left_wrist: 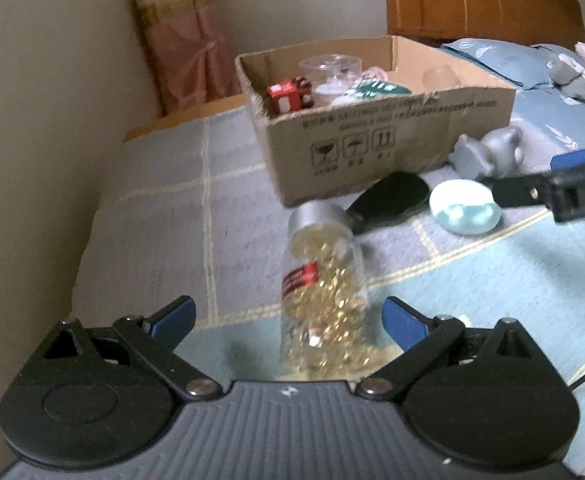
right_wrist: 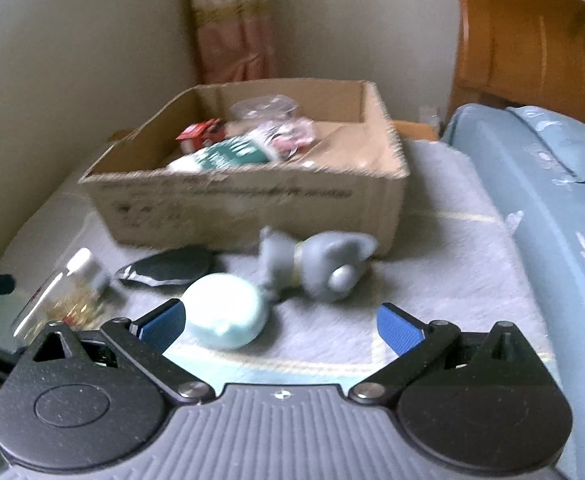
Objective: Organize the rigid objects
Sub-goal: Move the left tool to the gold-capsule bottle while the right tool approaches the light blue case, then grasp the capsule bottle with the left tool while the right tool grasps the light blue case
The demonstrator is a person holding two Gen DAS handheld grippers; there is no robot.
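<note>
- The left tongs (left_wrist: 288, 316) stand wide apart and hold nothing. The clear bottle of golden capsules (left_wrist: 324, 280) lies on the bed between the two blue pads, with its silver cap pointing toward the box; neither pad touches it.
- The right tongs (right_wrist: 280, 322) are also wide apart and empty. The pale blue egg-shaped object (right_wrist: 224, 310) lies just beside the left pad, and the grey rubber toy (right_wrist: 316, 266) lies a little farther, in line with the gap.
- The cardboard box (left_wrist: 372, 136) stands on the bed blanket (left_wrist: 164, 208) toward the far edge, near the wall. It already holds a red toy car (left_wrist: 288, 94), a clear plastic jar (left_wrist: 330, 70) and a green-and-white packet (right_wrist: 228, 154).
- In my judgement the task is about half done: several things are inside the box, and four are left outside, namely the bottle, the egg-shaped object, the grey toy and a black flat object (left_wrist: 388, 200) that lies against the near wall of the box.
- Nothing stands between the left tongs and the bottle. The black object and the egg-shaped object lie near its cap, so a lift toward the box could brush them.
- A blue pillow (right_wrist: 552, 184) lies along the right edge of the bed, under the wooden headboard (right_wrist: 532, 40).
</note>
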